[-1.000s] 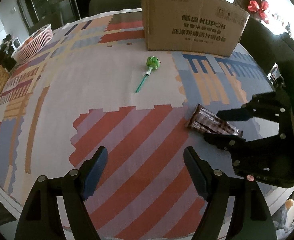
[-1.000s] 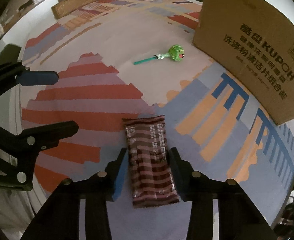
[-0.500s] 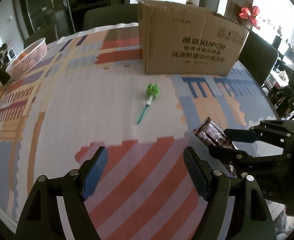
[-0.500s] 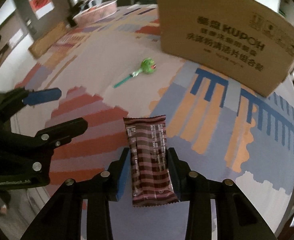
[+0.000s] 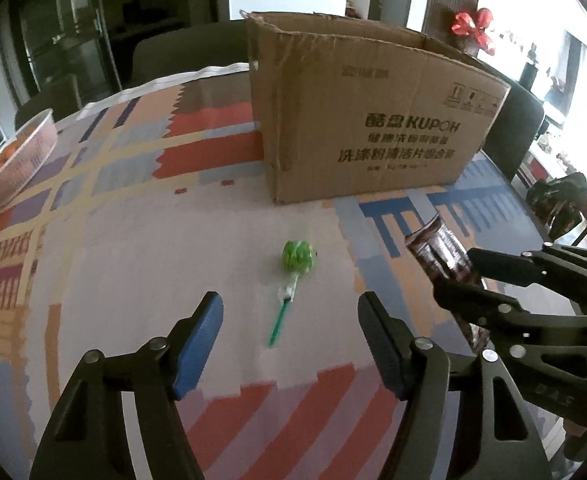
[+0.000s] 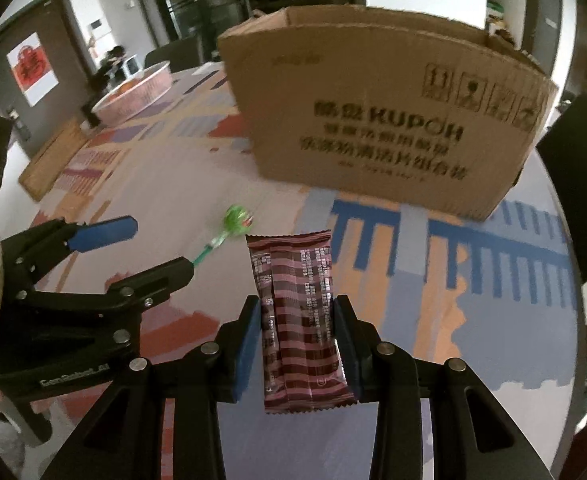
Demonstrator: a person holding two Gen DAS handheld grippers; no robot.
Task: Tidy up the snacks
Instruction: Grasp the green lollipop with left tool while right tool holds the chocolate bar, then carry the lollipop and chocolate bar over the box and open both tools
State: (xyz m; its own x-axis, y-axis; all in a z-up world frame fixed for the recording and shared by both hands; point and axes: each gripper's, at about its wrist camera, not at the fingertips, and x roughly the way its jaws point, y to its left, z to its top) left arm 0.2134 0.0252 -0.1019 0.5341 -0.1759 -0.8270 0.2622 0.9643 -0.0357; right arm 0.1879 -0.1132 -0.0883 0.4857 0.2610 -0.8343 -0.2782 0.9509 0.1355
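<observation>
Through the left wrist camera, the left hand-held gripper (image 5: 289,336) hangs wide open and holds nothing; compared with a second ago the cardboard box (image 5: 373,120) looms larger and the green lollipop (image 5: 297,258), which lay well ahead, now sits just beyond the gap between its blue pads, its stick pointing back toward them. That suggests this gripper is lining up on the lollipop as its own snack to collect. To its right, the right hand-held gripper (image 5: 457,272) appears with the striped snack bar (image 5: 437,244) tilted upward and off the patterned tabletop (image 5: 133,220), where a second ago the bar lay flat. In the right wrist camera, the right hand-held gripper (image 6: 297,336) is closed snugly on the snack bar (image 6: 293,312), pads pressing both long edges, the wrapper's far end sticking out forward. The cardboard box (image 6: 373,112) now fills the view ahead and above, far closer than before, so the bar looks lifted and on its way to the box's open top. The left hand-held gripper (image 6: 141,248) sits to the left, held level, with the lollipop (image 6: 237,218) just past its tips. A pink basket (image 6: 137,90) stands well off to the far left.
</observation>
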